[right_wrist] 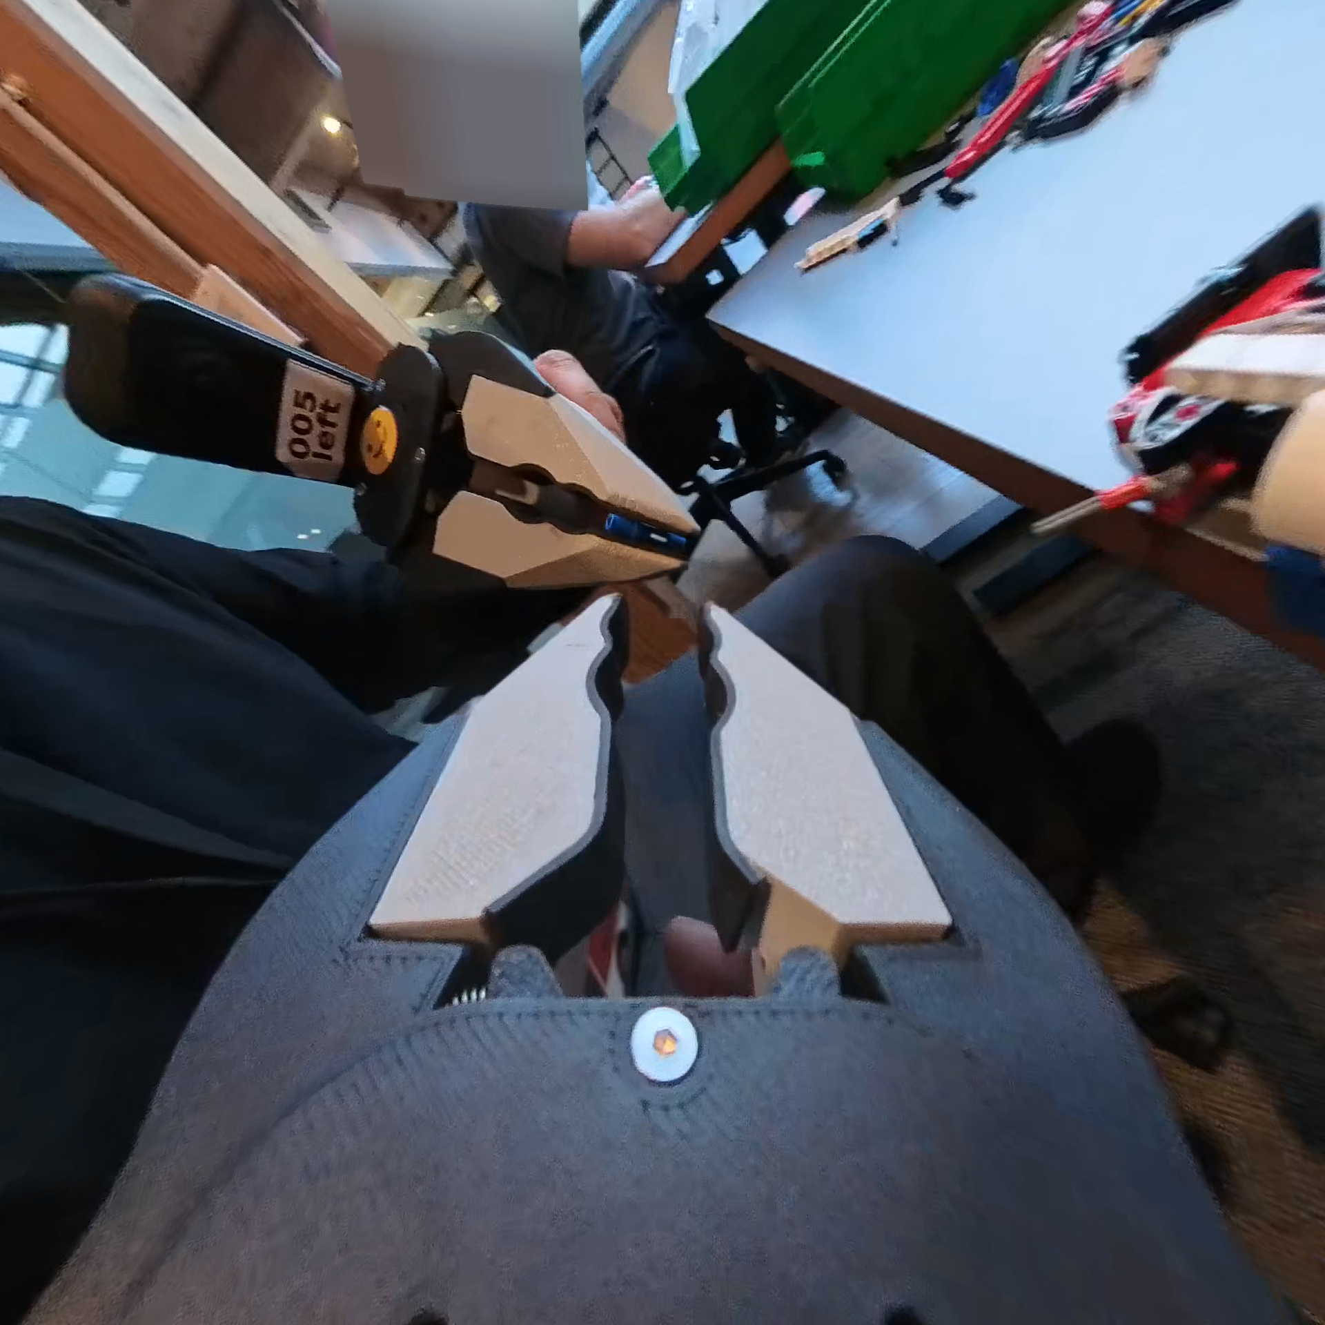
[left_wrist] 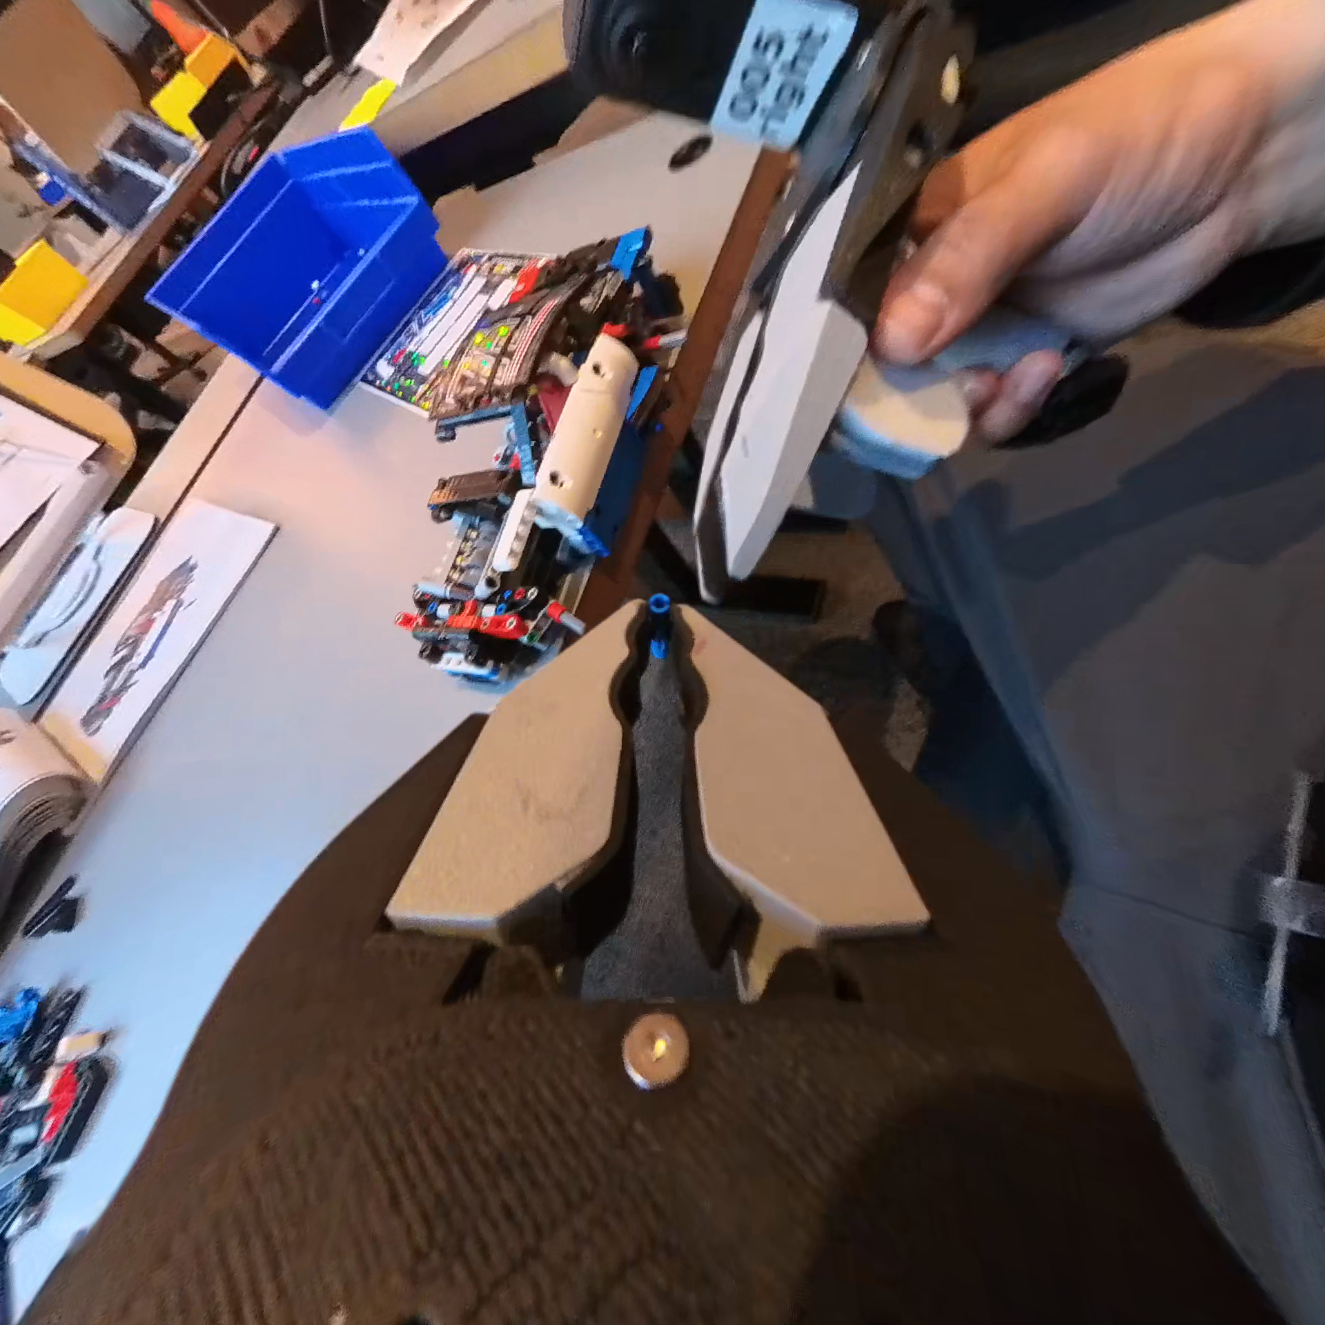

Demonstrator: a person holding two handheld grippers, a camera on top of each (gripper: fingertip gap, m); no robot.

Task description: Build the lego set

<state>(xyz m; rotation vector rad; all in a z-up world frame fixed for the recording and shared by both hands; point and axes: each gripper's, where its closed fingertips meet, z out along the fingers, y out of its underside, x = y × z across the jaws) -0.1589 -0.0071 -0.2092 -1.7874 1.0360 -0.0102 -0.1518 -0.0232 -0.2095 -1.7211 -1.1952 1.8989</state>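
My left gripper [left_wrist: 658, 618] is shut on a small blue pin [left_wrist: 657, 627], which is pinched upright at the fingertips just off the table's near edge. The part-built lego car [left_wrist: 530, 495], blue, white, black and red, sits at that table edge just left of the pin. My right gripper [right_wrist: 663, 618] is open and empty, held over the floor. In the left wrist view it [left_wrist: 720, 573] hangs tips-down just right of the pin. The right wrist view shows the left gripper [right_wrist: 685, 546] with the blue pin [right_wrist: 631, 525] just above my right fingertips, and the car [right_wrist: 1219, 430] at the far right.
A blue bin [left_wrist: 308, 251] and an instruction booklet [left_wrist: 459, 315] lie behind the car on the grey table [left_wrist: 301, 502]. Printed sheets [left_wrist: 158, 616] and loose lego parts [left_wrist: 36, 1075] are at the left. Green boxes [right_wrist: 789, 107] stand on a far table. A person sits behind. My left and right fingertips are right by each other.
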